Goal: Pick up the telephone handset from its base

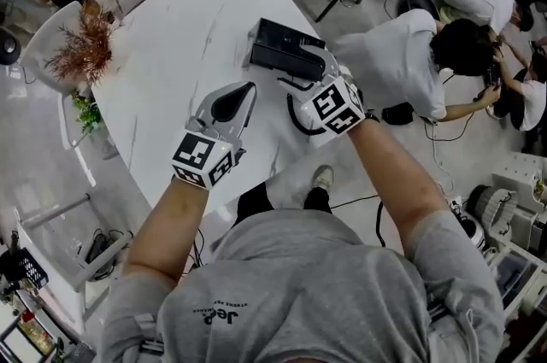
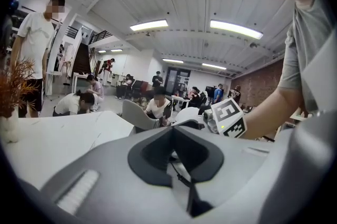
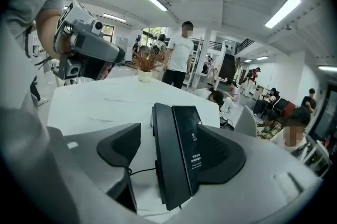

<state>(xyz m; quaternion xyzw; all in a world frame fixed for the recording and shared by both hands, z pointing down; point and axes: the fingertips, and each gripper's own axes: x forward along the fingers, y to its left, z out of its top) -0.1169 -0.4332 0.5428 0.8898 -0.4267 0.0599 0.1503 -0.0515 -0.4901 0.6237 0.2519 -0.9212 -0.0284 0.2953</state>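
Right now your right gripper [image 3: 174,136] has its fingers [image 3: 120,148] released and spread wide, and the black telephone [image 1: 285,48] stands between them, its handset on the base. The left pad is clear of the telephone; whether the right pad touches it you cannot tell. The telephone sits on the white worktop [image 1: 171,37], and a thin cable [image 3: 138,169] runs from it. Your left gripper [image 1: 246,91] is off to the telephone's left above the worktop, fingertips drawn together on nothing. A dried plant [image 1: 85,49] stands at the worktop's far left edge.
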